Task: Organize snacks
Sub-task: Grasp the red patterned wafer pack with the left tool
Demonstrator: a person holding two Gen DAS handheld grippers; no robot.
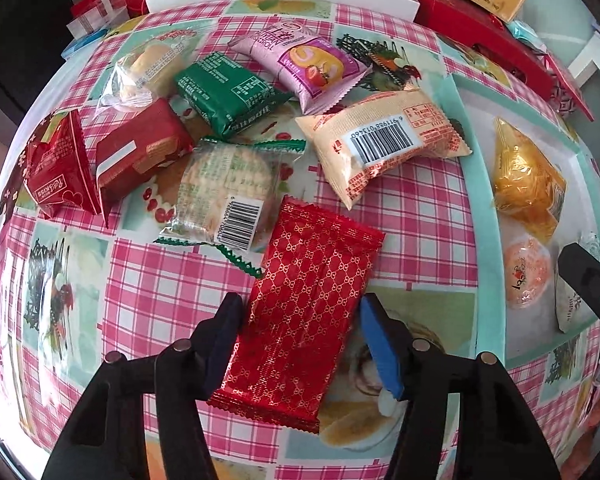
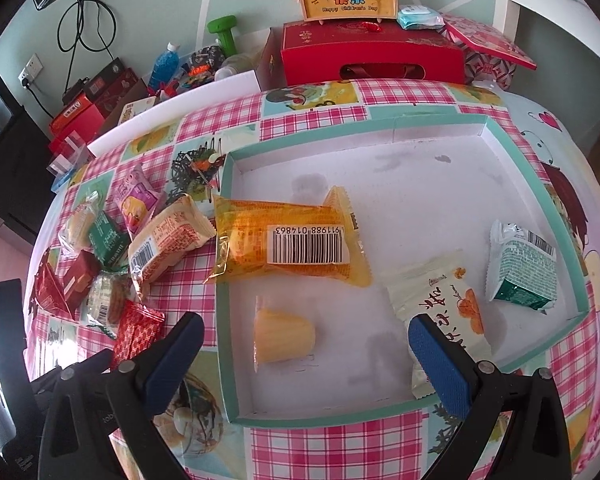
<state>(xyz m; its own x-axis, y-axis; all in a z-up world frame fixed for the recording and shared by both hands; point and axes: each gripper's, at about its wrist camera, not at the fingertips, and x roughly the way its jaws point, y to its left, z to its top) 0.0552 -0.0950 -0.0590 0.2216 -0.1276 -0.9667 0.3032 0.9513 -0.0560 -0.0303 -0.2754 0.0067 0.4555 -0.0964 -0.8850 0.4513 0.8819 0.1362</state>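
Here the worktop [image 2: 312, 440], under a pink checked cloth, carries a shallow tray [image 2: 388, 130] with a teal rim on its right part and a loose heap of snacks to the left of it. Inside the tray lie an orange packet [image 2: 284, 240], a cream packet [image 2: 444, 300], a white-and-green packet [image 2: 520, 264] and a small yellow jelly cup [image 2: 284, 334]. In the heap, a beige packet [image 1: 380, 140] lies just beside the tray's left wall, with a pink packet [image 1: 304, 64], a green packet [image 1: 228, 92] and a clear biscuit pack [image 1: 228, 192] near it.

The red foil packet [image 1: 312, 312] lies flat on the cloth, nearest the camera, between the fingers [image 1: 224, 340] of the left gripper [image 1: 300, 340]; the pads seem to press its two long edges, though the right-hand contact is hard to judge. The right gripper [image 2: 304, 360] hangs over the tray's near edge, spread wide and holding nothing.
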